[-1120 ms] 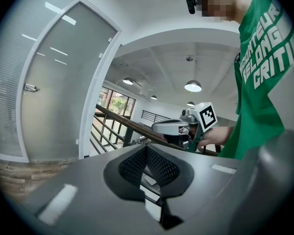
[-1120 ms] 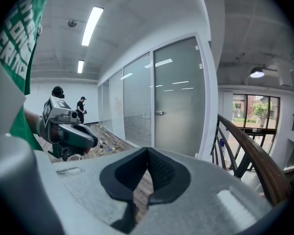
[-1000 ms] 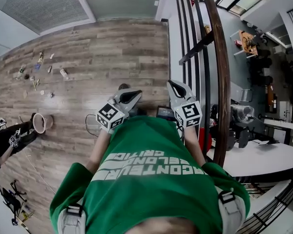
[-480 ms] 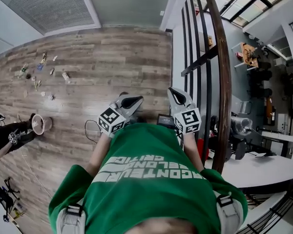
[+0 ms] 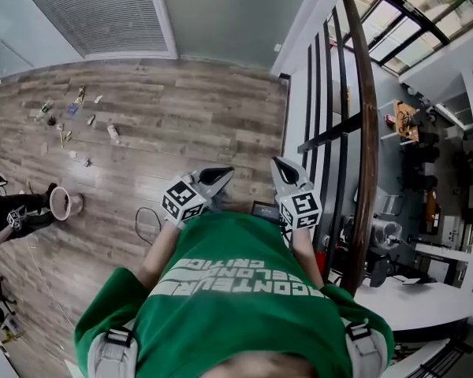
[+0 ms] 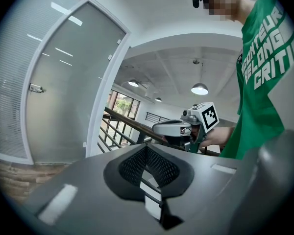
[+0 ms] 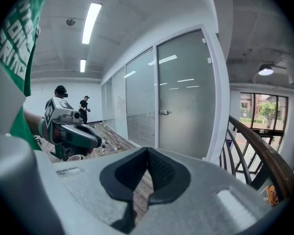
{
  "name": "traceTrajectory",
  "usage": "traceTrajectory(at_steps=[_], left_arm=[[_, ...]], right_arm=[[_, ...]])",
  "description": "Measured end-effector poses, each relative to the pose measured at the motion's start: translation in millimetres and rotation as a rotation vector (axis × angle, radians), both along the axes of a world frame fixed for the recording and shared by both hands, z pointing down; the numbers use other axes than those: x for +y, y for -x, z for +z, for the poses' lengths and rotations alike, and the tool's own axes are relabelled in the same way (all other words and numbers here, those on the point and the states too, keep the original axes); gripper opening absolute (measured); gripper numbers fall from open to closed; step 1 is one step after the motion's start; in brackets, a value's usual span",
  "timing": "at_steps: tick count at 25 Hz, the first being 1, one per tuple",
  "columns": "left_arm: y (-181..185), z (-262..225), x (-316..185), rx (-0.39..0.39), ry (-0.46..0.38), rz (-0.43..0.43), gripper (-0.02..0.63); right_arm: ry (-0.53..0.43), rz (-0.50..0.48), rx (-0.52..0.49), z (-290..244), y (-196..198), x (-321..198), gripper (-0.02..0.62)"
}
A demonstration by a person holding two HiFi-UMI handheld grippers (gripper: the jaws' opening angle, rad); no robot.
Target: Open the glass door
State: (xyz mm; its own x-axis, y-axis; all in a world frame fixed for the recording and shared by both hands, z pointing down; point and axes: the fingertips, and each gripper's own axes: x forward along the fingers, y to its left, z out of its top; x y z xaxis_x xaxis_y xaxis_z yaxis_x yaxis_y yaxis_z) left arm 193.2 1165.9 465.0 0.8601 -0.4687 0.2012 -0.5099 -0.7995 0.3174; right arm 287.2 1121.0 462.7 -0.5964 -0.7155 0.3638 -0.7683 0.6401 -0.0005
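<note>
The frosted glass door (image 7: 183, 102) stands shut in its white frame, with a small metal handle (image 7: 163, 113) on its left edge. In the left gripper view the same door (image 6: 73, 92) and its handle (image 6: 36, 88) are at the left. From the head view the door (image 5: 229, 14) is the grey panel ahead, well beyond both grippers. My left gripper (image 5: 225, 171) and right gripper (image 5: 277, 162) are held side by side at chest height, both shut and holding nothing. Their own jaws (image 6: 147, 148) (image 7: 148, 153) meet with only a thin slit.
A dark wooden handrail (image 5: 365, 132) with black balusters runs along the right, with a drop to a lower floor behind it. Small clutter (image 5: 71, 116), a round bowl (image 5: 64, 203) and a cable (image 5: 146, 223) lie on the plank floor at the left. Another person's arm (image 5: 8, 215) is at the left edge.
The view has moved forward toward the door wall, so more of the door and blinds shows. Both grippers keep the same shut pose in front of the chest.
</note>
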Motion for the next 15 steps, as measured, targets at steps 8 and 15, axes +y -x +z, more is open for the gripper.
traceTrajectory(at_steps=[8, 15], left_arm=[[28, -4, -48, -0.001, -0.001, -0.039, 0.012], [56, 6, -80, 0.0, 0.022, -0.082, 0.012]], right_arm=[[0.001, -0.045, 0.003, -5, 30, -52, -0.008], [0.024, -0.095, 0.01, 7, 62, -85, -0.008]])
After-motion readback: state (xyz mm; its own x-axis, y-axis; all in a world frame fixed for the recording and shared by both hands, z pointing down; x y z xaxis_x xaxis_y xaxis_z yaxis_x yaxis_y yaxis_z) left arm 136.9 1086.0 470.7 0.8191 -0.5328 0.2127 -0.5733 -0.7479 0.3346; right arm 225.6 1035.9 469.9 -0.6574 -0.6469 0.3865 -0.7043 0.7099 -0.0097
